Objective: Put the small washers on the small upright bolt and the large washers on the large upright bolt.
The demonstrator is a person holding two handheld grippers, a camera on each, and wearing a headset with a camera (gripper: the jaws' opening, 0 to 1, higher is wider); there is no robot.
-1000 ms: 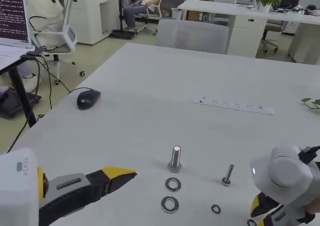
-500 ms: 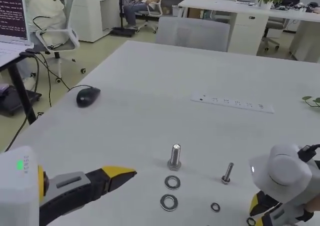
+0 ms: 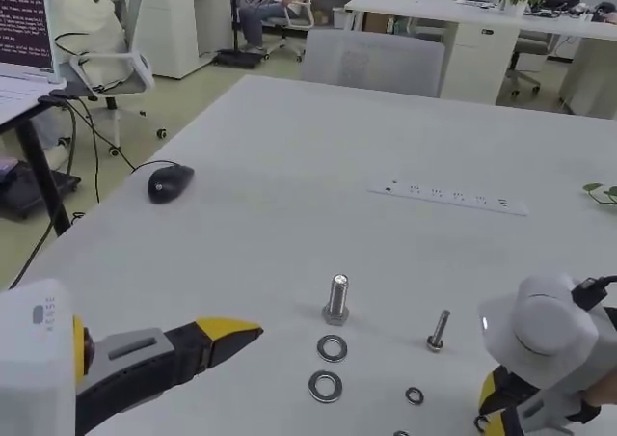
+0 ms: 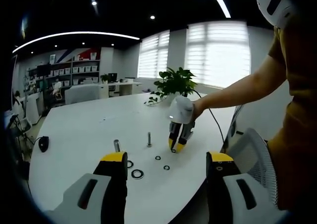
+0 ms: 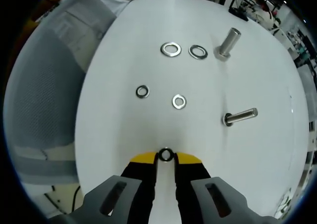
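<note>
In the head view the large upright bolt (image 3: 336, 299) stands on the white table (image 3: 289, 166), with the small upright bolt (image 3: 439, 330) apart to its right; two large washers (image 3: 332, 348) (image 3: 325, 387) lie flat just in front of the large bolt, and a loose small washer (image 3: 414, 395) lies in front of the small one; the left gripper (image 3: 236, 335) hovers low at the left, yellow tips pointing toward the washers, while the right gripper (image 3: 490, 417) tilts down at the table at the lower right (its tips sit so near the frame's edge that what they hold is hard to make out here); a mouse (image 3: 171, 181) and a power strip (image 3: 448, 199) lie farther back. In the left gripper view the left gripper (image 4: 167, 158) has its jaws wide apart with nothing between them; beyond them stand the large upright bolt (image 4: 117, 145) and the small upright bolt (image 4: 149, 139), with the large washers (image 4: 130, 163) (image 4: 137, 174) and two loose small washers (image 4: 158, 157) (image 4: 166, 167) on the table; the right gripper (image 4: 174, 148), held in a hand (image 4: 194, 110), points down just beside them. In the right gripper view the right gripper (image 5: 166, 158) has its jaws drawn narrow, pinching a small washer (image 5: 166, 155) across its rim between the yellow tips; ahead lie the loose small washers (image 5: 142, 91) (image 5: 179, 101), then the large washers (image 5: 171, 49) (image 5: 198, 51) beside the large upright bolt (image 5: 227, 43); the small upright bolt (image 5: 241, 116) is off to the right.
</note>
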